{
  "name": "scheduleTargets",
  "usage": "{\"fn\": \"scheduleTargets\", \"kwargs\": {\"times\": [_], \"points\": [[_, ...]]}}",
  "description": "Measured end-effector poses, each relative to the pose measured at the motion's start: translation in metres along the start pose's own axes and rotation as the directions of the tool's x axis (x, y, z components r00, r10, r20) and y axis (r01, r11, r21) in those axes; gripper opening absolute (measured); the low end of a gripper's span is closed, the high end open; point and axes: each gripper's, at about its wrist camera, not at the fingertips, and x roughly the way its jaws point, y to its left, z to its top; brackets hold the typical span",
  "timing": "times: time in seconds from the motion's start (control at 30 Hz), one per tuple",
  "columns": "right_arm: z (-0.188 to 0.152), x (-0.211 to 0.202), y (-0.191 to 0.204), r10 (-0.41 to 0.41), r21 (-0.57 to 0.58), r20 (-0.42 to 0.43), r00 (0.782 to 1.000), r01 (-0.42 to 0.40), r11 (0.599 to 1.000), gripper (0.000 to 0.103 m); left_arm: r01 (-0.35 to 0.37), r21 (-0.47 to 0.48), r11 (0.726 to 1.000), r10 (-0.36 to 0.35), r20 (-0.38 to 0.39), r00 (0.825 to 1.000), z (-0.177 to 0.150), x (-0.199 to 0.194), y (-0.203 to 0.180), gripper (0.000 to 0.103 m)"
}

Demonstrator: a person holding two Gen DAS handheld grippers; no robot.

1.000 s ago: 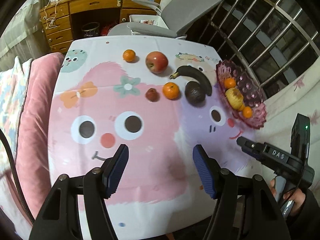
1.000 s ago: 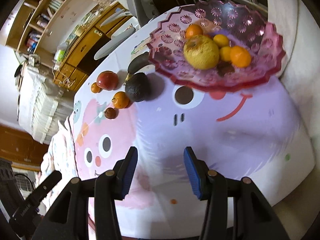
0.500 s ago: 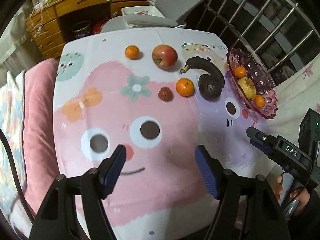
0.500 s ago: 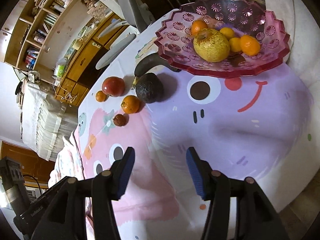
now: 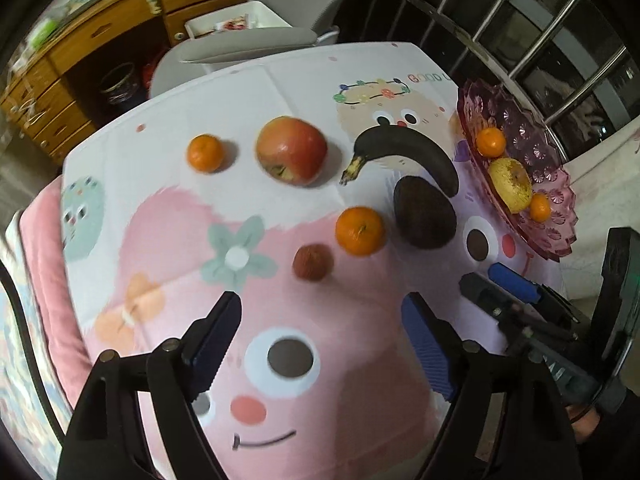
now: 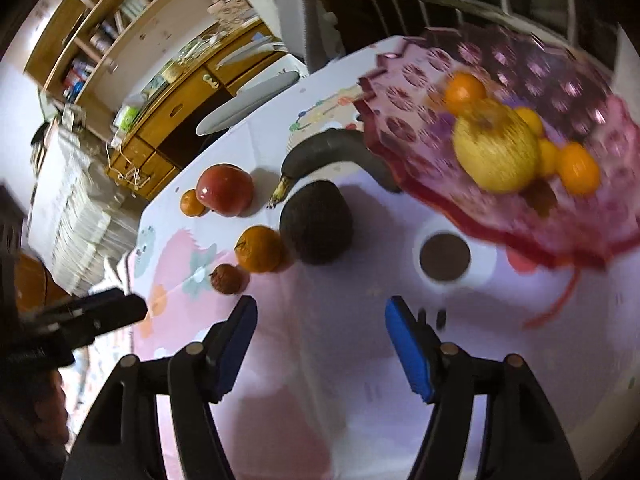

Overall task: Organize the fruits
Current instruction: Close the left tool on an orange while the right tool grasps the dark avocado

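Observation:
Loose fruit lies on the cartoon tablecloth [image 5: 168,208]: a red apple [image 5: 291,149], a small orange [image 5: 204,153], a bigger orange [image 5: 360,231], a dark red lychee-like fruit [image 5: 313,262], a dark avocado [image 5: 424,212] and a blackened banana [image 5: 404,152]. A pink glass bowl [image 5: 516,128] at the right holds a yellow pear and small oranges. My left gripper [image 5: 322,330] hovers just short of the small red fruit, jaws opening, nothing between them. My right gripper [image 6: 318,338] hangs near the avocado [image 6: 316,228] and the bowl [image 6: 520,216], jaws opening and empty.
A grey office chair [image 5: 256,40] and a wooden desk with drawers [image 5: 80,56] stand behind the table. A pink cushion [image 5: 44,280] lies along the left edge. Window bars [image 5: 540,32] rise at the back right. The other gripper [image 5: 520,304] shows at the right.
Both grippers have moved in over the table toward the fruit, which looks larger now. Both pairs of jaws stand wider apart than before.

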Motion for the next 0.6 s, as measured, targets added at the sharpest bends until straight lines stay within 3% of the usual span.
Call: {"fn": "scheduleTargets", "kwargs": {"times": [0.33,0.6], "points": [[0.006,0.029,0.015,-0.060,-0.263,0.078,0.995,0.078,0.962,0.067,0.038,0.014,0.999,-0.037,-0.073,0.997,0.047,0.052,-0.013,0.082],[0.003,0.041,0.016,-0.074,-0.276,0.124,0.990,0.106,0.955,0.067,0.059,-0.013,0.998,-0.060,-0.120,0.991,0.056,0.083,-0.016,0.081]]}}
